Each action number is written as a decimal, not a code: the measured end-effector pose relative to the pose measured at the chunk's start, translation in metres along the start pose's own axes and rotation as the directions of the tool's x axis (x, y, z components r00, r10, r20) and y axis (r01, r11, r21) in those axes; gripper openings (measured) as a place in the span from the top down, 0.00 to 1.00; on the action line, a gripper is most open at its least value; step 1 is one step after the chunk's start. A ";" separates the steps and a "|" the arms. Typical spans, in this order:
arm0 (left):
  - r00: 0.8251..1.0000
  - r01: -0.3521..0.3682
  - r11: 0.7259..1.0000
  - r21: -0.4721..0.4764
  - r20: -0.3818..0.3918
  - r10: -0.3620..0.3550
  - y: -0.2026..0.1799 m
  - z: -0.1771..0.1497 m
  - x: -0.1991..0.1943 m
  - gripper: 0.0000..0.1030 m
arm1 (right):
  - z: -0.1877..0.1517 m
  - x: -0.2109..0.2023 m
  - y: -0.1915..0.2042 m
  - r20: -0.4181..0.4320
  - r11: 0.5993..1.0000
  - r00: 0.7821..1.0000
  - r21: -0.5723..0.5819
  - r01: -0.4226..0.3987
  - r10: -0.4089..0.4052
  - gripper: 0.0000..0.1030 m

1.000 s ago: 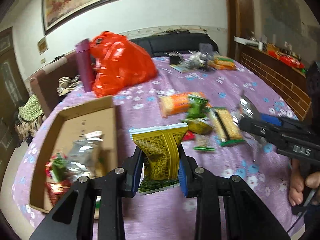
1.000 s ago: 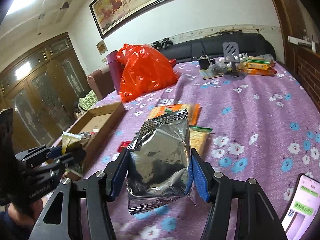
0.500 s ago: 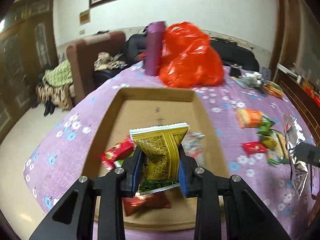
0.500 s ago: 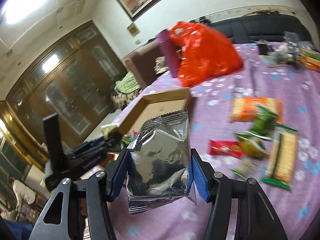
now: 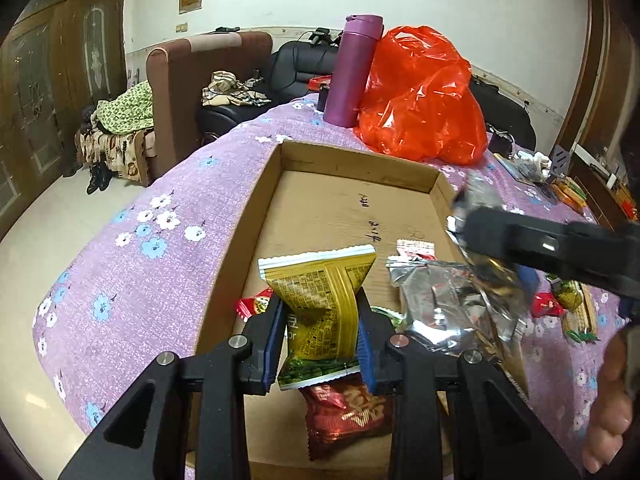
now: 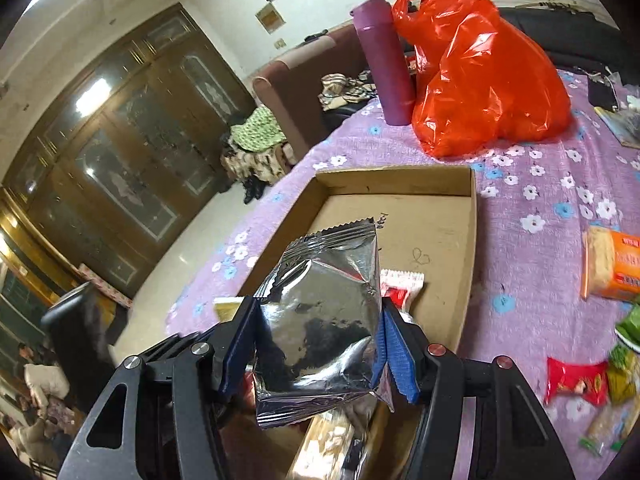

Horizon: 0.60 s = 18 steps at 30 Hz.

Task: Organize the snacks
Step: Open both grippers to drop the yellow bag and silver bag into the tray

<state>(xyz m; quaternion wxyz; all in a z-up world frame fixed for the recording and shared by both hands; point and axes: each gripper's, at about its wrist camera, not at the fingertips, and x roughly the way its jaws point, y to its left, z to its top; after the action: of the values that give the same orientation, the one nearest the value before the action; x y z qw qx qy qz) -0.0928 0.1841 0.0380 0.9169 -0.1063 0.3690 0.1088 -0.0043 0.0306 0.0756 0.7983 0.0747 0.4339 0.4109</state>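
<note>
Left tongs grip a yellow packet above the cardboard box; right tongs grip a silver packet over its near end. The box's far half lies bare.

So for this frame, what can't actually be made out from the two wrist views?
- Left wrist view: the print on the yellow packet is too small to read.
- Left wrist view: the right gripper and its silver packet are motion-blurred.
- Right wrist view: the near end of the cardboard box is hidden behind the silver packet.
- Right wrist view: loose snacks at the right edge are blurred and cut off.
</note>
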 end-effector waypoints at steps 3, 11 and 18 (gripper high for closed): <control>1.000 -0.005 1.000 0.002 -0.005 0.005 0.000 -0.001 0.004 0.70 | 0.002 0.009 -0.003 -0.012 1.000 1.000 0.011 0.009 -0.009 0.37; 1.000 -0.016 0.999 0.034 0.020 0.015 -0.008 -0.001 -0.003 0.43 | 0.006 -0.001 -0.009 0.019 1.000 1.000 0.014 -0.011 0.011 0.35; 0.998 0.000 0.998 0.067 0.057 -0.004 -0.031 0.004 -0.023 0.43 | -0.006 -0.042 -0.019 0.081 0.999 0.996 0.018 -0.039 0.037 0.35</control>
<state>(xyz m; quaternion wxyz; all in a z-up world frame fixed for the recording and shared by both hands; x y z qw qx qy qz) -0.0973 0.1525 0.0605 0.9303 -0.0725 0.3458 0.0983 -0.0098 -0.0135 0.0894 0.8064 0.1072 0.4039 0.4185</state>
